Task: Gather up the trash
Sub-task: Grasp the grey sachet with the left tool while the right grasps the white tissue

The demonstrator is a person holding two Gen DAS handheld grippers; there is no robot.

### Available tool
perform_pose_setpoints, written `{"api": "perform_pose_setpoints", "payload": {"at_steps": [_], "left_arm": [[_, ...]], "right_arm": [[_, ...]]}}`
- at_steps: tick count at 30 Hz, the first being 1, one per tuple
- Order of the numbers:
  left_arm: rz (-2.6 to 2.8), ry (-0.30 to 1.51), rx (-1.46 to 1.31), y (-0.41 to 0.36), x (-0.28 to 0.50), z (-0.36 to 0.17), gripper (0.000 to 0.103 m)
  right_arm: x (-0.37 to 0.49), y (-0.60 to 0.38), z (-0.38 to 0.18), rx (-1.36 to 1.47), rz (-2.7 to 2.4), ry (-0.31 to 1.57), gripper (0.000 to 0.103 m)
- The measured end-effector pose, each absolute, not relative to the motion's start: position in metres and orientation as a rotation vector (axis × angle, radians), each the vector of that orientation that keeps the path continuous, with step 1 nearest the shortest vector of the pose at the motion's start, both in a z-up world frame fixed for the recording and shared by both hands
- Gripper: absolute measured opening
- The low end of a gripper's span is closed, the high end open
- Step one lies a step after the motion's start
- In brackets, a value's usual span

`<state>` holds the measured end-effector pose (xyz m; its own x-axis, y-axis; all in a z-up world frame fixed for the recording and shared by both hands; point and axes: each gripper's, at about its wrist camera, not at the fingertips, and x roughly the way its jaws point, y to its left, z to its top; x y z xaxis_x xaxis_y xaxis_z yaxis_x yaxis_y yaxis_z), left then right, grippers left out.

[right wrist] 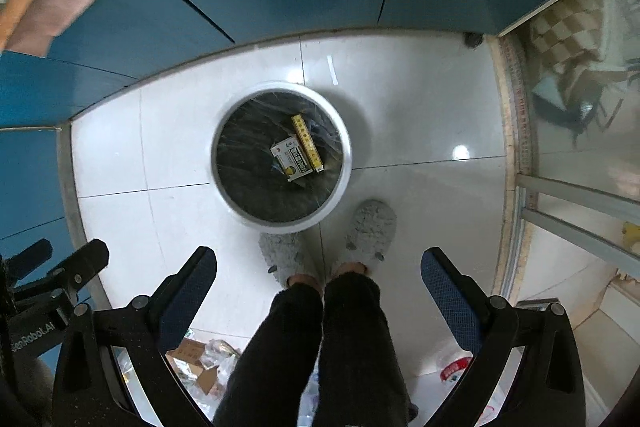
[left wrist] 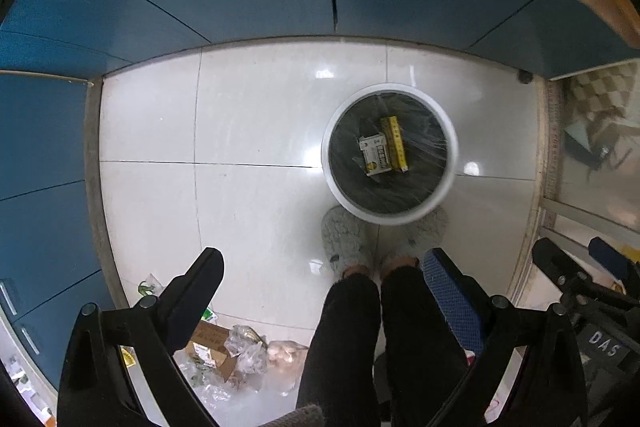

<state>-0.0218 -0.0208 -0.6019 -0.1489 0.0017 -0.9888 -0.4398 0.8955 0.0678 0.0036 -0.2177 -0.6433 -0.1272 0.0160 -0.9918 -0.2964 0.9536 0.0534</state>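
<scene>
White floor [right wrist: 420,115], bin [right wrist: 224,187] below right gripper [right wrist: 319,263]

Black trousers [right wrist: 320,347], fluffy grey slippers [right wrist: 370,231], black blue-padded hand-held gripper [right wrist: 319,267].

1. The left gripper [left wrist: 322,259] pointed straight down, its jaws spread wide with nothing between them.
2. The right gripper [right wrist: 319,259] also pointed down, jaws fully apart and empty.
</scene>
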Motion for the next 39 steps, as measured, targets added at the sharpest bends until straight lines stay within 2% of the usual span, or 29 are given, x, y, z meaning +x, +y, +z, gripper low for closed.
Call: {"api": "perform_pose_setpoints", "payload": {"at_steps": [14,23,32,39], "left_arm": [[0.318,1.592,-0.344,-0.035,-0.059,-0.455,0.102],[0.326,1.472,-0.344,-0.024,-0.051,-0.396,0.103],[0.415,1.219,-0.281,0.013,0.058,-0.31,0.103],[0.489,1.165,-0.363,0.043,0.167,-0.286,0.103]], "right_arm": [[-0.043,-0.231,-0.425,-0.195,0.304,1.587,0.103],[-0.045,-0.222,-0.36,-0.117,0.334,1.552,0.103],[0.027,-0.215,-0.297,0.086,0.37,1.443,0.103],[0.166,-0.237,-0.266,0.198,0.302,1.345,0.103]]}}
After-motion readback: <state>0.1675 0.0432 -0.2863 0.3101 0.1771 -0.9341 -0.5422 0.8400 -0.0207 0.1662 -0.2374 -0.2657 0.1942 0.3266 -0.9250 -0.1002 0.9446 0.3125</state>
